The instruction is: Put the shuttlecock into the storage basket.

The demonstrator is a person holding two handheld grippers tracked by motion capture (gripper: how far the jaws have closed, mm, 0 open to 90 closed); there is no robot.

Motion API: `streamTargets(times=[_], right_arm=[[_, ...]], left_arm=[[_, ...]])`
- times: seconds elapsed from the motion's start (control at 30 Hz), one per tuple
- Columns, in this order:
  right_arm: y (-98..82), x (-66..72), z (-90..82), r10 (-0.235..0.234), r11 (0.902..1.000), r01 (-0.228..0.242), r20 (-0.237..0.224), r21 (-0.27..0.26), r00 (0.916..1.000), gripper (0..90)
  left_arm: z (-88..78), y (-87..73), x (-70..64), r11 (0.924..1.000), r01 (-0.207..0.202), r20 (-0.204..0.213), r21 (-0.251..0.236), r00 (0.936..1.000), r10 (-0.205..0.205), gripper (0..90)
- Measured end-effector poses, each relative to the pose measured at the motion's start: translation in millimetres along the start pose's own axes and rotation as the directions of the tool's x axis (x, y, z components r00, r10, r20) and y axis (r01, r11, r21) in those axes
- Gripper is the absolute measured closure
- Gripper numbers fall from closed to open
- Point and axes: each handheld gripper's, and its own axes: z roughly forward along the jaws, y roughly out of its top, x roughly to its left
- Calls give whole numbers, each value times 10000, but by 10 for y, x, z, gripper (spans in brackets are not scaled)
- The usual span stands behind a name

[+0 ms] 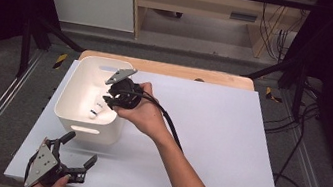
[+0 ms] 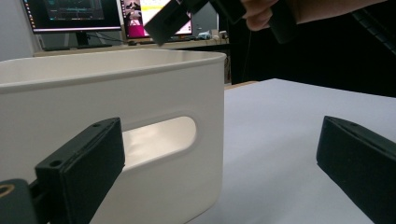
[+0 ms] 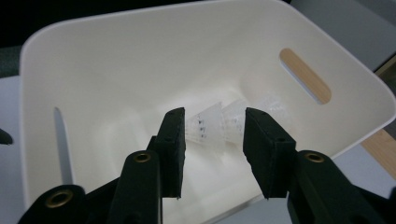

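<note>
White bin (image 1: 84, 91) stood at the far left of the pale table (image 1: 207, 140). Shuttlecocks (image 3: 219, 123) lay on its floor, at least two by the overlapping white skirts in the right gripper view; from the high view one cork end with a blue band (image 1: 95, 111) showed near the bin's near wall.

Right gripper (image 1: 112, 96) hung over the bin's right rim, pointing down into it. Its jaws stood partly apart with nothing between the pads; shuttlecocks lay below, clear of them. Judged: this drop was made.

Left gripper (image 1: 75, 152) rested low at the near left edge, just near of the bin, jaws wide and empty.

No shuttlecocks lay loose on the table, so little seemed left but drawing the right hand back.
</note>
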Motion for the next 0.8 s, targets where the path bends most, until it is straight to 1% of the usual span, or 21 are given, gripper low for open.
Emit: streamTargets(times=[0.1, 0.17, 0.27, 0.57, 0.8], right_arm=[[19, 18, -113, 134, 9994, -132, 59, -320, 9999, 560], [24, 31, -159, 149, 9987, -146, 47, -483, 9999, 549], [24, 46, -199, 158, 9981, -153, 80, -596, 9998, 533], [25, 50, -247, 246, 9974, -234, 176, -680, 9995, 503], [23, 34, -273, 257, 9973, -242, 198, -689, 9995, 453]], left_arm=[[3, -1, -1, 10000, -4, -4, 1, 10000, 4, 11], [0, 0, -3, 10000, -14, -10, 0, 10000, 14, 12], [1, -1, -2, 10000, -8, -19, 8, 10000, 8, 11], [-2, -1, -2, 10000, -11, -29, 5, 10000, 11, 12], [2, -2, -4, 10000, -20, -27, 27, 10000, 20, 11]])
